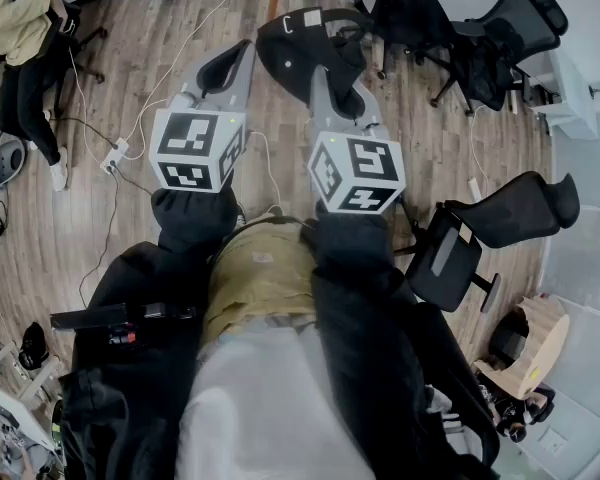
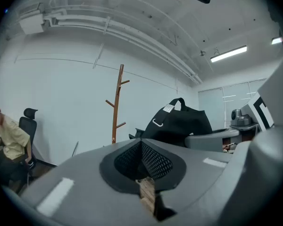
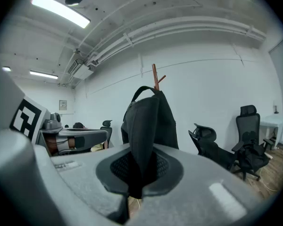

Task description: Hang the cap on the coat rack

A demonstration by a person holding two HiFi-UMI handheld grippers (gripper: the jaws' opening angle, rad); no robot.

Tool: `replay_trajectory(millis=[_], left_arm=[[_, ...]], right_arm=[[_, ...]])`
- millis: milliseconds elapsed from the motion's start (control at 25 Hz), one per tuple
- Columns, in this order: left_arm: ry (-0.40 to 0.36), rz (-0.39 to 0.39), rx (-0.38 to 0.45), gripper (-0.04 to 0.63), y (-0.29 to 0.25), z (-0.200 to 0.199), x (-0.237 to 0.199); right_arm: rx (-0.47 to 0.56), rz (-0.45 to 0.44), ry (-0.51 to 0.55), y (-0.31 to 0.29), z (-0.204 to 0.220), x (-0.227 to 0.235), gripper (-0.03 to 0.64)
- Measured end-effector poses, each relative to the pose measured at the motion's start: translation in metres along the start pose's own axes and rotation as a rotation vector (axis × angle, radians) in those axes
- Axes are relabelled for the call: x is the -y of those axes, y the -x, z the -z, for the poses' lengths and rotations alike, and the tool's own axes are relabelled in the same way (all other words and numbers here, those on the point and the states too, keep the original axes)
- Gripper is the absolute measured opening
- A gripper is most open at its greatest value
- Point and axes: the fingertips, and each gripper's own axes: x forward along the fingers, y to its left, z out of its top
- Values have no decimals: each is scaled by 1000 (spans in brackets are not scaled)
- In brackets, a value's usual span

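Wood floor (image 1: 180, 78) fills the room below, and a white wall (image 2: 66, 93) stands behind it. Black chairs (image 1: 500, 218) sit on the floor off to the right side.

The coat rack (image 2: 117, 108) is a thin brown pole with short pegs sticking out. It stands in front of the wall. In the head view only its bottom part shows, at the top of the picture.

The left gripper (image 1: 244, 50) points out level, toward the rack. Its jaws are closed together and nothing is between them.

The right gripper (image 1: 318, 73) is just beside it. Its jaws are pressed tight on the edge of the black cap (image 3: 148, 119).

The cap stands up from the jaws, in the air and in front of the rack. In the right gripper view it hides most of the pole, and only the top of the rack peeks out above it. The cap is near the rack but does not hang on any peg yet.
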Motion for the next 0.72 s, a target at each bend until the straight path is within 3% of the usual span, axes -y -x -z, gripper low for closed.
replay_trajectory(millis=[720], left_arm=[[72, -29, -45, -2, 24, 35, -39]], right_arm=[[-61, 73, -26, -6, 30, 0, 6]])
